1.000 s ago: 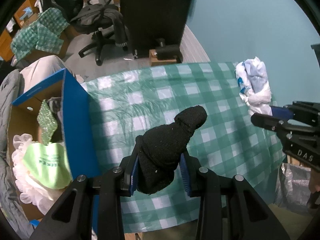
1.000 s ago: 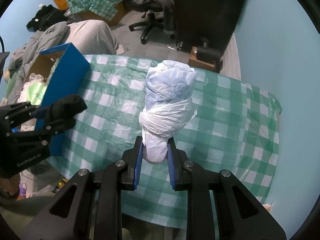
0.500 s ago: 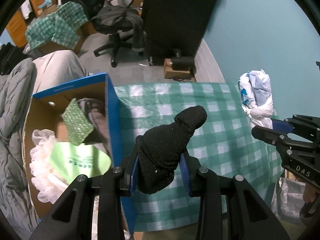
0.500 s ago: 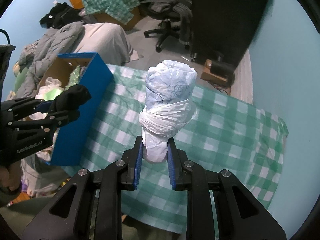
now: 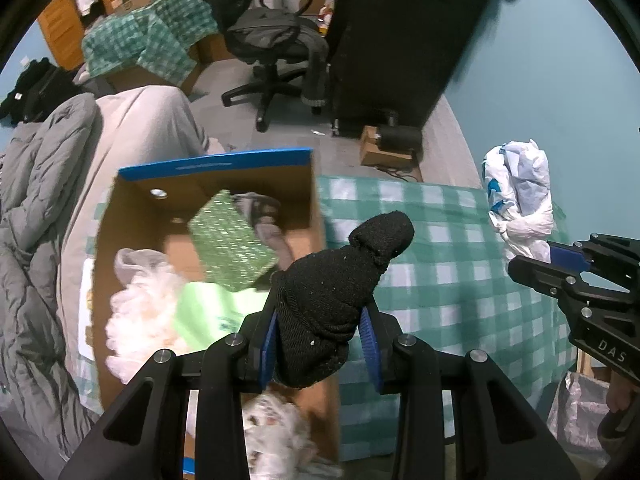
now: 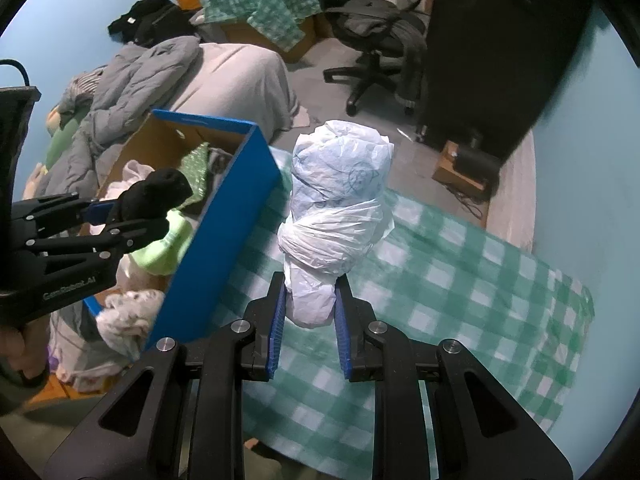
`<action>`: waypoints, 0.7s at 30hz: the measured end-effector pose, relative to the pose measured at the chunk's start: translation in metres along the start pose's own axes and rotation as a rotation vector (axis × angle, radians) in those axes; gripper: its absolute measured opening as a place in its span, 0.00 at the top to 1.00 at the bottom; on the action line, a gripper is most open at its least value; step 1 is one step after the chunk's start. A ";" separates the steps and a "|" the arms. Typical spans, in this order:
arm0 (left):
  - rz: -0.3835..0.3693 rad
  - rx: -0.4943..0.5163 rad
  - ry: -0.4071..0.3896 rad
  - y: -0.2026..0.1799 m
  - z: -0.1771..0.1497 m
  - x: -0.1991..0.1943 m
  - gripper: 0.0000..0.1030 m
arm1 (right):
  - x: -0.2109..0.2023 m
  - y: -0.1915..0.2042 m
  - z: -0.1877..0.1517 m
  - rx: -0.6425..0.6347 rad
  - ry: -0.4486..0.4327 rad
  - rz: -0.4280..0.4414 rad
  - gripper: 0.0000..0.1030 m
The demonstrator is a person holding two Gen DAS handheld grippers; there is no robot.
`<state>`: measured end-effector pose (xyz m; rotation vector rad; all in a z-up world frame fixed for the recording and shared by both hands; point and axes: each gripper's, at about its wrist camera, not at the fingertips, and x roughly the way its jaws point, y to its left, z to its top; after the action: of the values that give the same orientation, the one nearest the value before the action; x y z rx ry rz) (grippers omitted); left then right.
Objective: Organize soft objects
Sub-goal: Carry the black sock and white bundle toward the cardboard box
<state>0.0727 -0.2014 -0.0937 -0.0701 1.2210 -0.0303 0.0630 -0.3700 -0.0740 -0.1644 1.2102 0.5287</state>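
My left hand-held gripper (image 5: 320, 338) is clamped on a rolled black sock (image 5: 340, 292), its blue pads pressing in on either side of the lower half while the rounded end of the sock sticks up beyond the fingertips. From this wrist camera the sock hangs over the near wall of the blue cardboard box (image 5: 216, 160), which sits at the left end of the tabletop (image 5: 440, 272) under its green-and-white checked cloth. Inside the box I see a green patterned piece (image 5: 230, 240), a light green bag (image 5: 204, 312), frilly white material (image 5: 136, 320) and something grey (image 5: 264, 216) toward the far corner. My right hand-held gripper (image 6: 310, 320) is nearly closed and pinches the narrow lower end of a knotted white plastic bag bundle (image 6: 338, 216); the bulkier top of the bundle stands upright above the jaws. In the right wrist view the bundle is held above the checked cloth, just to the right of the box's blue outer wall, and the left gripper with its sock shows at the left edge, over the open box. Beyond the tabletop I make out a bed with a grey quilt (image 6: 132, 76), an office chair (image 5: 276, 48) and a tall black cabinet (image 5: 400, 40) against the teal wall.
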 end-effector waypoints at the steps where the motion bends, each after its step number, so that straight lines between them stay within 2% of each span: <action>1: 0.005 -0.007 0.000 0.005 0.001 -0.001 0.65 | 0.001 0.005 0.004 -0.007 -0.001 0.003 0.80; 8: 0.033 -0.055 -0.007 0.041 0.008 -0.002 0.65 | 0.012 0.037 0.027 -0.056 -0.007 0.032 0.80; 21: 0.058 -0.082 -0.009 0.089 0.027 0.009 0.65 | 0.043 0.083 0.062 -0.111 0.012 0.076 0.80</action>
<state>0.0999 -0.1120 -0.0990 -0.1062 1.2149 0.0703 0.0867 -0.2608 -0.0787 -0.2164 1.2032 0.6625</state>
